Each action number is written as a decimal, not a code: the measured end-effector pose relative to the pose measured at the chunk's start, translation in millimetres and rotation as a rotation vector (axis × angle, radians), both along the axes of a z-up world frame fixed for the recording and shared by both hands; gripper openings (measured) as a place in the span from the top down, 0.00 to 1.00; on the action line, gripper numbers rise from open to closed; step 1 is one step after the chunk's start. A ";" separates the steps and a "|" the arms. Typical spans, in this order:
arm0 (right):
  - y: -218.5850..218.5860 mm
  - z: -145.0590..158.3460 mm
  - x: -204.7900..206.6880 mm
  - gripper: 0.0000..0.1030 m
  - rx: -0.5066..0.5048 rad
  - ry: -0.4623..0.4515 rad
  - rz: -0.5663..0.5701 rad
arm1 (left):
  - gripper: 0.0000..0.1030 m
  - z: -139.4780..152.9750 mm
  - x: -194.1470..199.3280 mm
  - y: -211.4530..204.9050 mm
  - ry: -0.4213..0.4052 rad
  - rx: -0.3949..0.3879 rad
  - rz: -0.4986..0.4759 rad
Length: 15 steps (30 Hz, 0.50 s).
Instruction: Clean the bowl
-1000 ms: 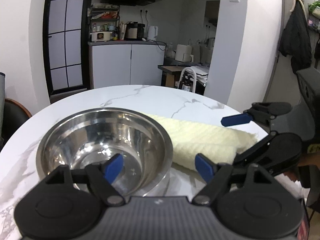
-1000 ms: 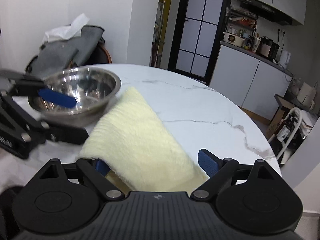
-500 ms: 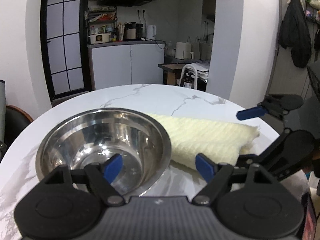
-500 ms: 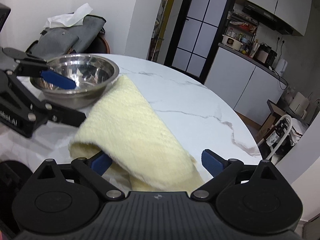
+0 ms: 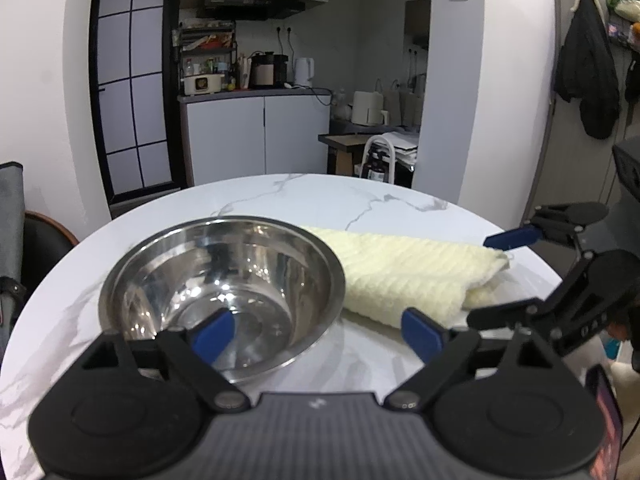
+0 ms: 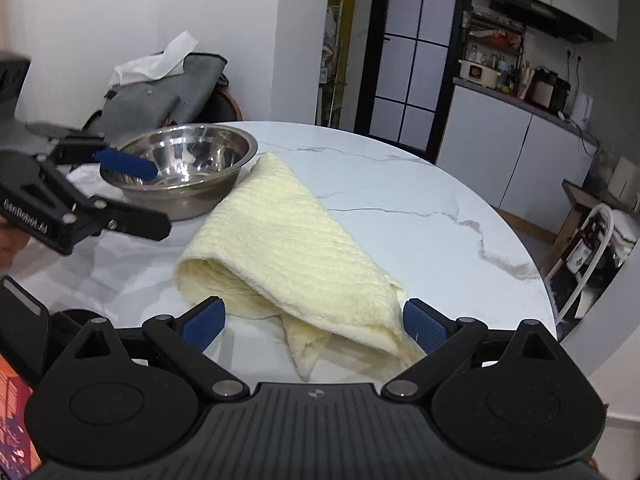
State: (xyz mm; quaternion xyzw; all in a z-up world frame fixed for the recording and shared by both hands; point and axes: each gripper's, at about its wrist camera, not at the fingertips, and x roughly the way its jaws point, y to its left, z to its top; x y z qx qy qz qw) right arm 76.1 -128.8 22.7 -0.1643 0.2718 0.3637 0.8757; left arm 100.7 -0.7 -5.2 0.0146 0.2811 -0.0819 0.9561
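As left tool [image 5: 316, 330] gapes, bowl [image 5: 222, 292] just beyond

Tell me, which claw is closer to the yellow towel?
The right gripper. Its open fingers sit on either side of the yellow towel's near end. The left gripper is at the steel bowl instead, one finger over the inside, the other beyond the rim.

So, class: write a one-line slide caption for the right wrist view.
Open right gripper straddles a folded yellow towel beside a steel bowl.
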 end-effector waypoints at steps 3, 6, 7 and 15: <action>-5.2 0.9 -3.0 0.05 0.019 0.011 -0.007 | 0.08 2.8 -5.8 4.0 -0.014 -0.009 0.018; -7.8 1.7 -5.1 0.05 0.032 0.011 -0.015 | 0.04 7.1 -10.9 9.3 -0.029 -0.043 0.035; -9.1 2.2 -4.9 0.04 0.037 0.013 -0.018 | 0.03 8.5 -11.6 10.3 -0.034 -0.046 0.037; -15.3 2.4 -9.6 0.00 0.079 0.041 -0.023 | 0.00 12.1 -32.3 9.9 -0.063 -0.038 0.063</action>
